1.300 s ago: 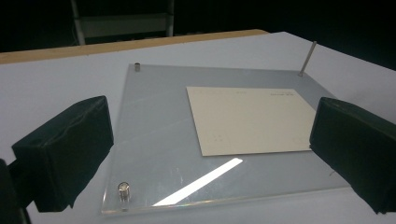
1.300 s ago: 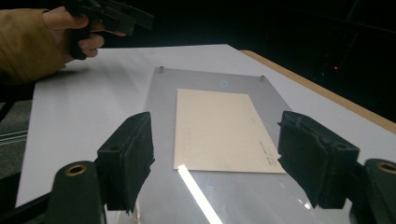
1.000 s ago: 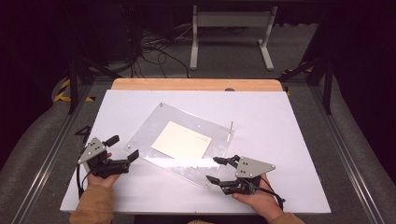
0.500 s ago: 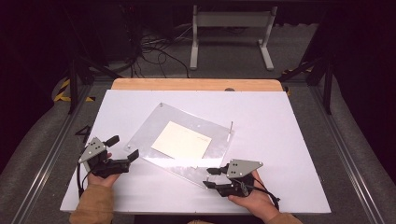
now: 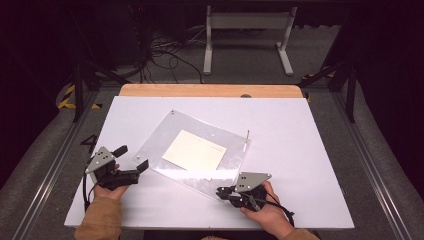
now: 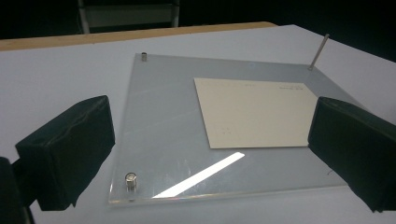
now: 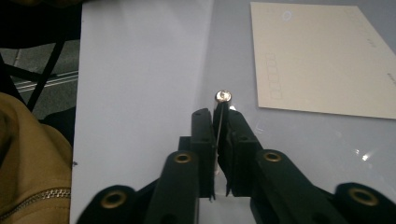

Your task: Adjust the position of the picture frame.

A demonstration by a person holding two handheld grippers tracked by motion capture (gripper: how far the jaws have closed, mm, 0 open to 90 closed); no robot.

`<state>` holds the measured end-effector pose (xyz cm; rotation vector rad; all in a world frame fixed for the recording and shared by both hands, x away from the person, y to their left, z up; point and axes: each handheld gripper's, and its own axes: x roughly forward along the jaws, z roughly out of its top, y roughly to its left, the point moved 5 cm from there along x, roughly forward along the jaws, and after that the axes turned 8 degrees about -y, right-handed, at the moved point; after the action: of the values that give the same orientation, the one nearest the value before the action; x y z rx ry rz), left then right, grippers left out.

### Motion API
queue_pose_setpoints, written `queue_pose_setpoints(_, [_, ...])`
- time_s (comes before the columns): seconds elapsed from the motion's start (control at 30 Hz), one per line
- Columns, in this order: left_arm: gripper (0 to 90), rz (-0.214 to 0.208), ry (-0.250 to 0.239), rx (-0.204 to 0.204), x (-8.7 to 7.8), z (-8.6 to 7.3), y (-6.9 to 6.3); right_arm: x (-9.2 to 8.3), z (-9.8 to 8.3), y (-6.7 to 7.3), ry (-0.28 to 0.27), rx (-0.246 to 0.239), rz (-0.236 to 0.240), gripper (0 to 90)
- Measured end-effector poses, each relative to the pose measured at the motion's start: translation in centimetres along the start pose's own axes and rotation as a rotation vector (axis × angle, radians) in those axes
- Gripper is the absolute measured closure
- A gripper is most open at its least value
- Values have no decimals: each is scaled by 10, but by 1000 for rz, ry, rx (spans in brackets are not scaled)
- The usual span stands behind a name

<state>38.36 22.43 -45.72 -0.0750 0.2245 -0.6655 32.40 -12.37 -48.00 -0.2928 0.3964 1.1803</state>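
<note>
Metal pin (image 7: 221, 96) gripped upright in right gripper (image 7: 216, 122) jaws, just closed; left gripper (image 6: 210, 154) jaws wide, facing acrylic plate (image 6: 163, 126)

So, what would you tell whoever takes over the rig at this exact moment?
Right hand-held gripper: jaws just closed on the metal pin at the near corner of the clear acrylic plate.
Left hand-held gripper: open, off the plate's left edge, holding nothing.
The cream card lies under the plate; a tall pin stands at the right corner.
Done: the pin is gripped. Left: probably pulling it out.
</note>
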Motion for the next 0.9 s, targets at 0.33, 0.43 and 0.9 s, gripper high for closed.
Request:
queue_pose_setpoints(0.33, [13, 6, 5, -1, 1, -1, 1, -11, 9, -7, 42, -21, -60, 846])
queue_pose_setpoints(0.43, [17, 8, 16, 0, 2, -1, 1, -25, 13, -19, 33, -11, -109, 845])
queue_pose_setpoints(0.9, [117, 7, 104, 0, 9, -7, 0, -65, -2, -83, 38, 82, -343, 845])
